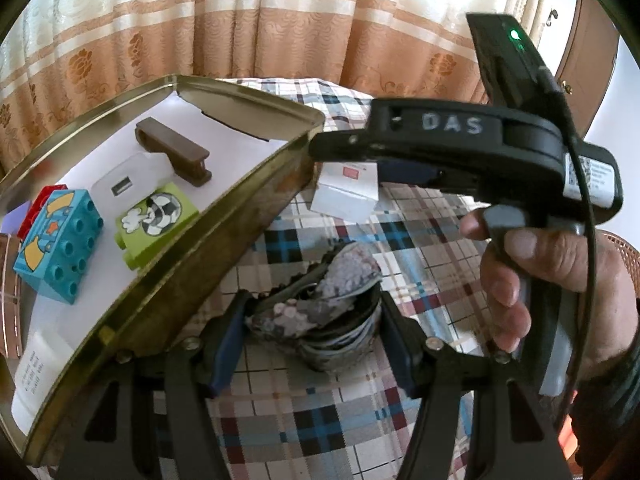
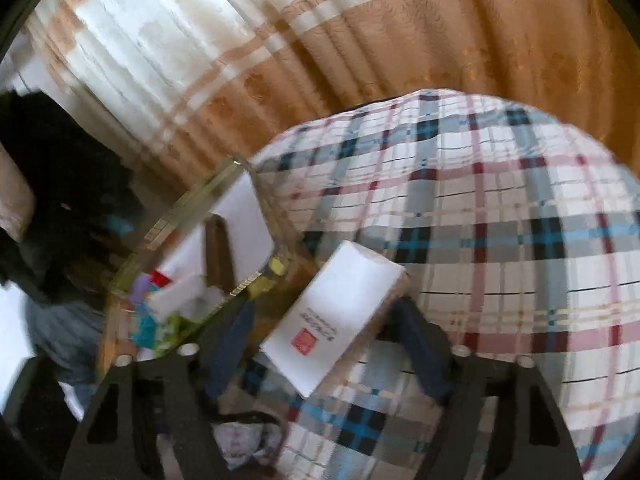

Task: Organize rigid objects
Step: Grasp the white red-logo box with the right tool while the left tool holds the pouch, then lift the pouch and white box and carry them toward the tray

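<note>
**Sorting rigid objects into a gold tin on a plaid cloth**

Writing: "DAS" in pale letters on the black body of the right gripper (image 2: pixel 324 312), legible in the left wrist view only, beside a white sticker with a printed code too small to read. On the white box (image 2: pixel 340 312), a red square seal and a line of dark print, blurred beyond reading. On the white tube (image 1: pixel 36 372) at the tin's near end, small print, also unreadable.

Left wrist view only: sharp contents of the gold tin (image 1: pixel 224 220), namely one brown clip (image 1: pixel 172 150), one white USB charger (image 1: pixel 120 188), one green block (image 1: pixel 156 220) printed with a football figure, one blue block (image 1: pixel 60 248), one red block (image 1: pixel 42 204) and one purple piece (image 1: pixel 18 214); also one hand (image 1: pixel 552 264) on the right gripper's handle, and a lit green lamp on top.

Left gripper (image 1: pixel 314 320): clamped at medium width on a round dark container (image 1: pixel 340 336) stuffed with grey patterned material.

Right wrist view only: box seen whole, lying on the plaid cloth (image 2: pixel 480 240) just beside the tin, between the right gripper's jaws; pad contact impossible to tell through the blur.
</note>
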`<state>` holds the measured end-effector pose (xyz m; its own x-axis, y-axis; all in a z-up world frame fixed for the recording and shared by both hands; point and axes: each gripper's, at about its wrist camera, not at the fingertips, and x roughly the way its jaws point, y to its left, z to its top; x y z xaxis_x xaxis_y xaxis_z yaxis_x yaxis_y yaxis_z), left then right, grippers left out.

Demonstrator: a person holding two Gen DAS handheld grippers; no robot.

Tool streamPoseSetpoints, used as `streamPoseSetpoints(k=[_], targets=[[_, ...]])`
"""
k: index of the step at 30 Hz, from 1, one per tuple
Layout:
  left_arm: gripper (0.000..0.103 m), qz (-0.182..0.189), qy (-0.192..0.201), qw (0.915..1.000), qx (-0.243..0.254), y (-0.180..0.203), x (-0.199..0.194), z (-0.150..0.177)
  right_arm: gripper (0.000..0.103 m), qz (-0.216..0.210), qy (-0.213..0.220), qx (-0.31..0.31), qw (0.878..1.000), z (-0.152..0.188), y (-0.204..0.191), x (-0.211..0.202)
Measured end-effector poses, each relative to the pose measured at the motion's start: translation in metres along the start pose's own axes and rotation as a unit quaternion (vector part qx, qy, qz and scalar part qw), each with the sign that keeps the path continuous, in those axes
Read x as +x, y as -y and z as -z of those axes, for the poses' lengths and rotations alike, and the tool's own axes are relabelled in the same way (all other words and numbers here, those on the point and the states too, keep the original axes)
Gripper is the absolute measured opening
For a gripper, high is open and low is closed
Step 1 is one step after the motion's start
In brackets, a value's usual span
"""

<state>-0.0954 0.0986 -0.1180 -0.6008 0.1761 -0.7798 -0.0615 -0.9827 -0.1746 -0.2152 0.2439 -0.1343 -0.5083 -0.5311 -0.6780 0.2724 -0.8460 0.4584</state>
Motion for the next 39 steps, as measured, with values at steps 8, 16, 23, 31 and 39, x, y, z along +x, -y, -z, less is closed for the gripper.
streamPoseSetpoints(k=[8, 16, 23, 31, 39], targets=[[0.062, 0.001, 0.001, 1.0, -0.002, 0.0, -0.001, 0.0, 0.053, 0.029, -0.004, -0.001, 1.0, 0.003, -0.003, -0.001], [0.062, 0.006, 0.001, 1.0, -0.005, 0.002, 0.0, 0.0, 0.057, 0.092, -0.022, -0.079, 0.992, 0.008, -0.035, 0.0], [0.062, 0.013, 0.003, 0.9999, -0.011, 0.001, 0.001, -0.001, 0.044, 0.14, -0.014, -0.091, 0.986, 0.019, -0.025, -0.024], [0.062, 0.018, 0.003, 0.9997, -0.014, -0.002, 0.001, -0.002, 0.044, 0.167, -0.003, -0.114, 0.979, 0.047, -0.03, -0.047], [0.062, 0.024, 0.015, 0.9996, 0.001, 0.002, -0.008, 0.001, 0.044, 0.166, 0.045, -0.092, 0.981, 0.079, -0.046, -0.077]])
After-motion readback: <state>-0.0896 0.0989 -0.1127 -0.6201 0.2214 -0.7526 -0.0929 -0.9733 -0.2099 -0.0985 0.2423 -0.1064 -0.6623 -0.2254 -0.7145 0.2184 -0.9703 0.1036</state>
